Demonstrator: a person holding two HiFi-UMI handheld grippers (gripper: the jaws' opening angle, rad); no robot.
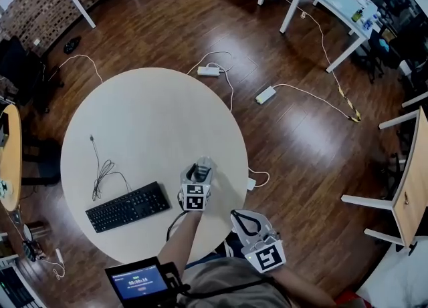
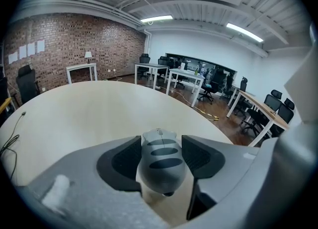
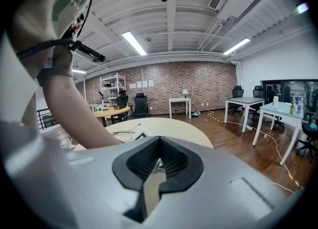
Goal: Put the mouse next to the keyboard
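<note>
The right gripper fills the lower frame, its dark fingers meeting at the tips with nothing between them. Beyond them lies the round table, with a thin cable on it at centre left. A person's bare forearm crosses the left side.

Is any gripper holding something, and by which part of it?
The left gripper holds the mouse by its two long sides; the right gripper is shut and empty.

Being pinched by its sides in the left gripper: a grey mouse with dark oval patches, near the round table's 5 o'clock edge. Lying flat around 7 o'clock, well apart: a black keyboard.
</note>
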